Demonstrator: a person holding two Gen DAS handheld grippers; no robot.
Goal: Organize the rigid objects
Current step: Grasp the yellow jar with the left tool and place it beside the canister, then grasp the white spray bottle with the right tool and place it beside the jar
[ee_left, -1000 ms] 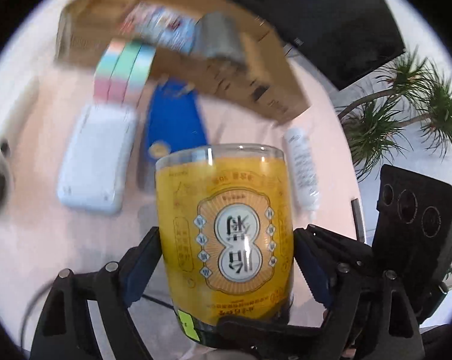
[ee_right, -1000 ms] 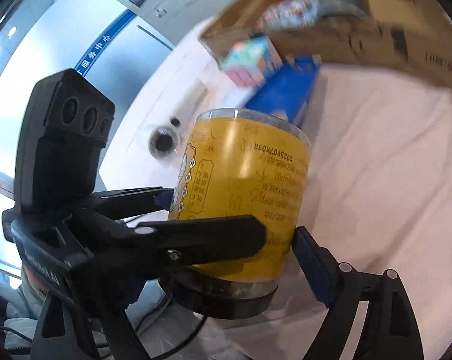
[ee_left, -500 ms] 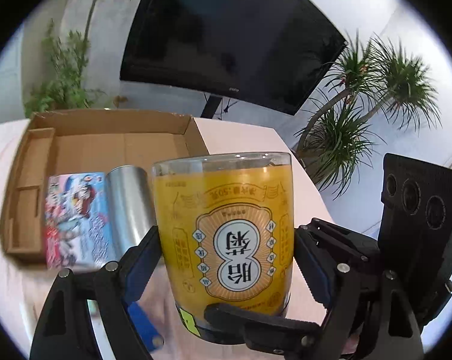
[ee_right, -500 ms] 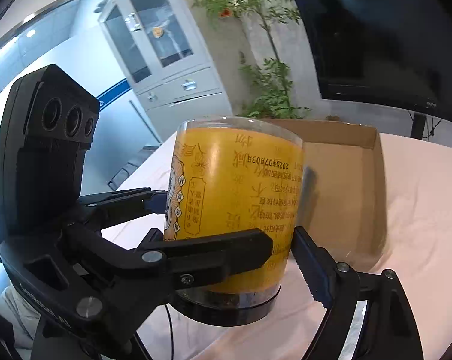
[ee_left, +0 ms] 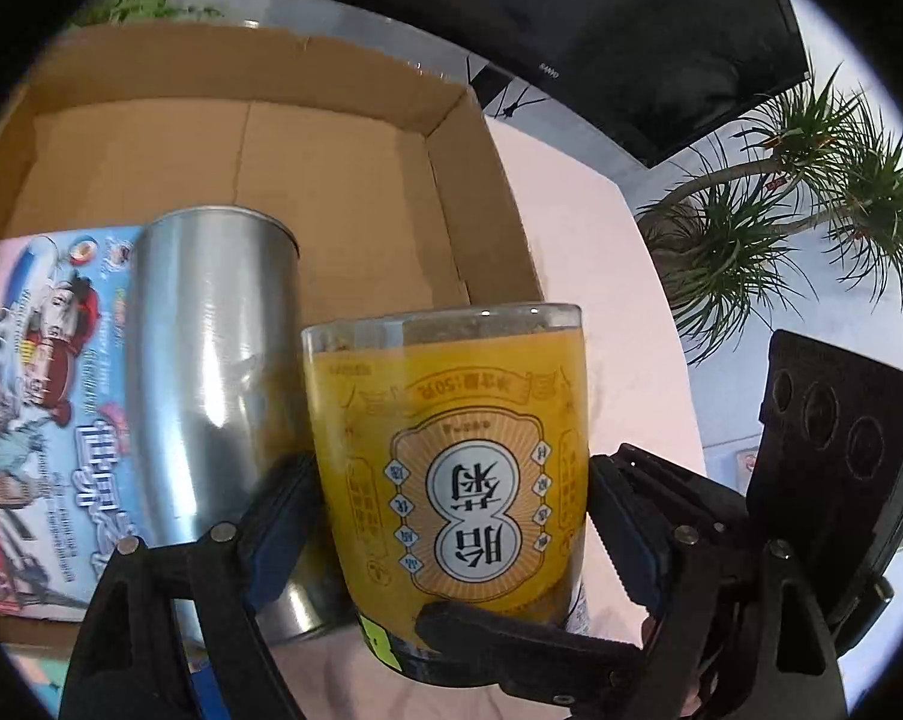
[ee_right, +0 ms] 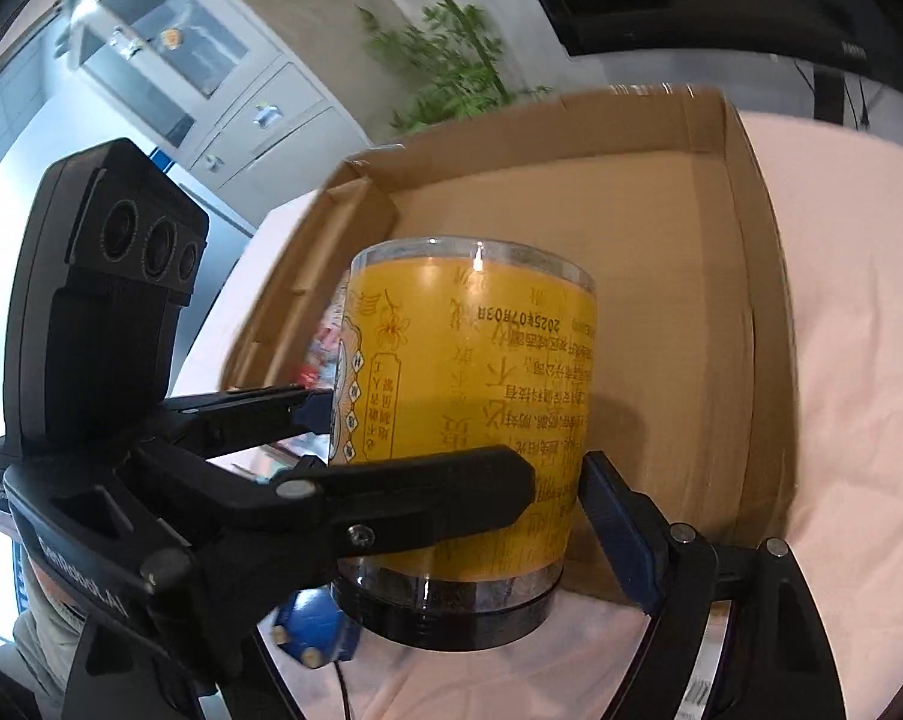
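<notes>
A yellow-labelled glass jar (ee_left: 451, 450) is held upside down with its dark lid at the bottom, over the near edge of an open cardboard box (ee_left: 343, 180). My left gripper (ee_left: 451, 516) is shut on the jar's sides. My right gripper (ee_right: 535, 504) is also shut on the same jar (ee_right: 469, 420), from a crossing angle. In the box lie a silver metal cup (ee_left: 211, 372) on its side and a colourful flat carton (ee_left: 37, 420). The box also shows behind the jar in the right wrist view (ee_right: 661, 252).
The box rests on a pale pink tablecloth (ee_right: 859, 330). A blue object (ee_right: 313, 624) lies under the jar near the box front. A black monitor (ee_left: 601, 30) stands behind the box, with a palm plant (ee_left: 799, 210) to the right.
Both grippers have carried the jar from above the loose table items up to the box. The view then dipped, so the box interior now fills the background close behind the jar.
</notes>
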